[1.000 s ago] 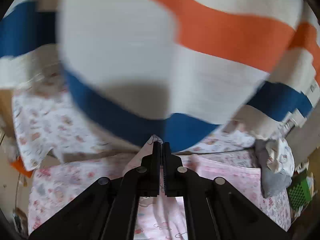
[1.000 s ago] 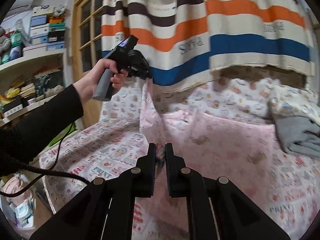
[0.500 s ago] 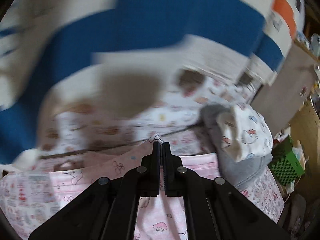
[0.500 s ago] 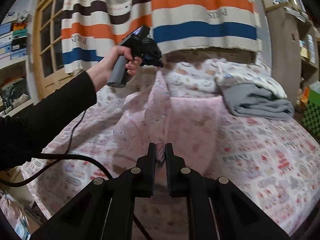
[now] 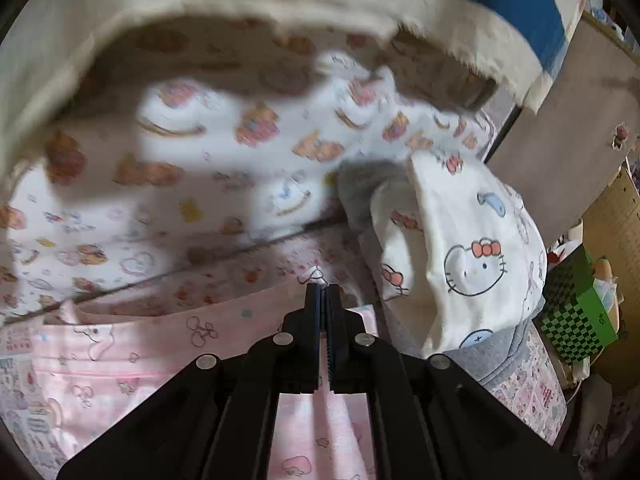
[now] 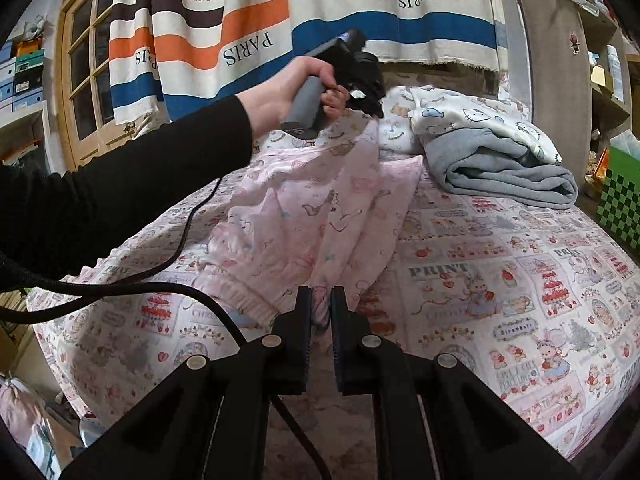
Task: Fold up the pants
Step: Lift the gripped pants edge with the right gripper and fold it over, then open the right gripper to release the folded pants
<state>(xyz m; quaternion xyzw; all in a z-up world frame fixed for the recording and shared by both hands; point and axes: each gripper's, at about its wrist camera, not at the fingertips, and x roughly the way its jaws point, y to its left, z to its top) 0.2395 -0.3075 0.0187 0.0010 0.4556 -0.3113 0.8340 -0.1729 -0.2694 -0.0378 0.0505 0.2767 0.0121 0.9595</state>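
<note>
- The right claw [image 6: 320, 306] sits at the near edge of the bed [image 6: 520, 300], its jaws almost closed and pinching a bunched end of the pink pants [image 6: 312, 216] between them.
- From that pinch the pants run away up the middle of the bed, slack and rumpled, with a ribbed cuff [image 6: 240, 292] lying on the printed sheet just left of the right claw.
- A black cable [image 6: 176, 248] trails over the bed's left edge, close beside the pants.
- The left claw [image 5: 324, 292] is fully closed on the far end of the pants [image 5: 160, 344], with pink cloth showing under and past its tips; a hand [image 6: 292, 88] in a black sleeve holds that claw [image 6: 370, 100] above the bed.
- At the far right corner of the bed lies a folded pile: a grey garment [image 6: 500, 172] with a white cartoon-cat cloth [image 6: 480, 120] on top, apart from the pants.
- A striped curtain [image 6: 320, 12] hangs behind the bed's far edge.
</note>
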